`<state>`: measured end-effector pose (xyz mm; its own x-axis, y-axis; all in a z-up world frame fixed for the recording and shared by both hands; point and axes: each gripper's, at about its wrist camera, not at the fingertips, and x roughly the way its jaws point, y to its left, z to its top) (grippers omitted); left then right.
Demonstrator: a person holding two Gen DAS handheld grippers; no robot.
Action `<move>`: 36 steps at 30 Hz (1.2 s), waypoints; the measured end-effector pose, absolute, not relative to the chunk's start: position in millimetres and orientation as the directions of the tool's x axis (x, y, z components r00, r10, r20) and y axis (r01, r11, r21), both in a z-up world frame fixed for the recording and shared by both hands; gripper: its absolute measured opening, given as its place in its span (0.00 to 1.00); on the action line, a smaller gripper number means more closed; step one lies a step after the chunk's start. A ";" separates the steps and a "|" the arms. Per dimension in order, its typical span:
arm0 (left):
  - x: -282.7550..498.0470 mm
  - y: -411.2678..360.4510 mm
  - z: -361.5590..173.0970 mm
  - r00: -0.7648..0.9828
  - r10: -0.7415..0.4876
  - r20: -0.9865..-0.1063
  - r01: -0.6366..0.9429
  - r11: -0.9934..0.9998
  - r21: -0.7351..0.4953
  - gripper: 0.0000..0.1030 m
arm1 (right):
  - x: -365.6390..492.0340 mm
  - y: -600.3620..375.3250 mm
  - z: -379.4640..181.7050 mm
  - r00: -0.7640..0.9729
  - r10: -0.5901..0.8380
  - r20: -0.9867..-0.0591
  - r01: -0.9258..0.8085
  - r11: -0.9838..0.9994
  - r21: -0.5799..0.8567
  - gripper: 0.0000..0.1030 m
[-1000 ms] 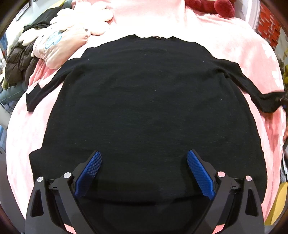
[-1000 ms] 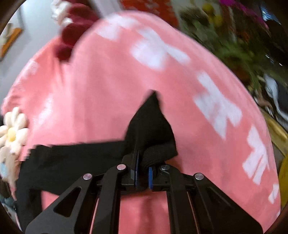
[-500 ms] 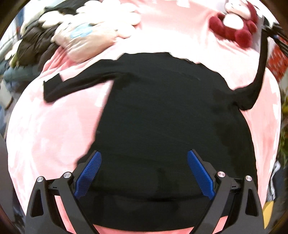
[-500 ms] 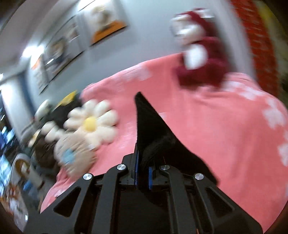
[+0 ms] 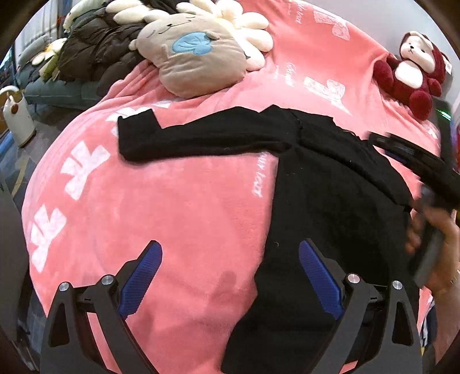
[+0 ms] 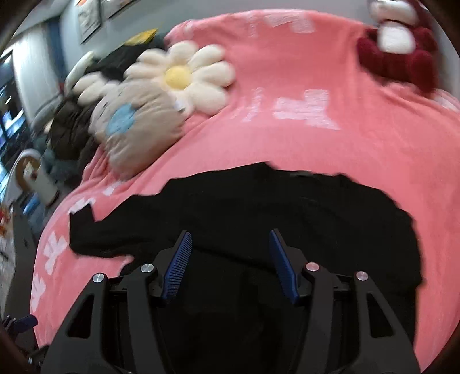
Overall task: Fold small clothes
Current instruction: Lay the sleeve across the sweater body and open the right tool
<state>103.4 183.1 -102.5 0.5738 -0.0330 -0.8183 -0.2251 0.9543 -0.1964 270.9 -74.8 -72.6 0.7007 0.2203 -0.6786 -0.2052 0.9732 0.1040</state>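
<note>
pink blanket (image 5: 172, 207) under black top (image 5: 330, 201), both tongs (image 5: 230, 276) (image 6: 230, 259) agape

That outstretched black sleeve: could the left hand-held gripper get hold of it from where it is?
Probably yes. The sleeve lies flat on the pink blanket with nothing on it, and the left hand-held gripper is open, with only bare blanket between them.

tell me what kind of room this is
Probably a bedroom or living space: a pink blanket covers a soft, bed-like surface, a flower cushion and red plush toy lie on it, and framed pictures hang on the wall.
</note>
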 end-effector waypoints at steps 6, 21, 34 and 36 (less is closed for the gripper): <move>159.0 152.3 -98.0 0.566 -0.217 -0.796 -0.163 0.916 -0.366 0.91 | 237.5 -186.8 -83.5 0.712 -0.052 -0.700 0.011 0.998 -0.063 0.46; 359.3 59.2 -154.3 0.478 -0.160 -0.864 -0.196 0.939 -0.282 0.87 | 303.8 -264.0 -149.7 0.652 0.034 -0.758 0.077 0.991 0.110 0.08; 344.3 39.9 -160.7 0.550 -0.018 -0.835 -0.159 0.979 -0.125 0.89 | 275.2 -267.4 -95.4 0.773 0.052 -0.632 0.062 0.986 0.156 0.30; 341.0 31.8 -158.3 0.547 -0.015 -0.837 -0.143 0.983 -0.111 0.89 | 286.5 -266.5 -87.7 0.769 0.091 -0.632 0.045 0.980 0.196 0.29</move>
<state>341.0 31.8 -158.3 0.5471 -0.0148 -0.8370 -0.1433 0.9834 -0.1110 286.5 -266.5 -87.7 0.7692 0.0915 -0.6325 0.0447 0.9796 0.1960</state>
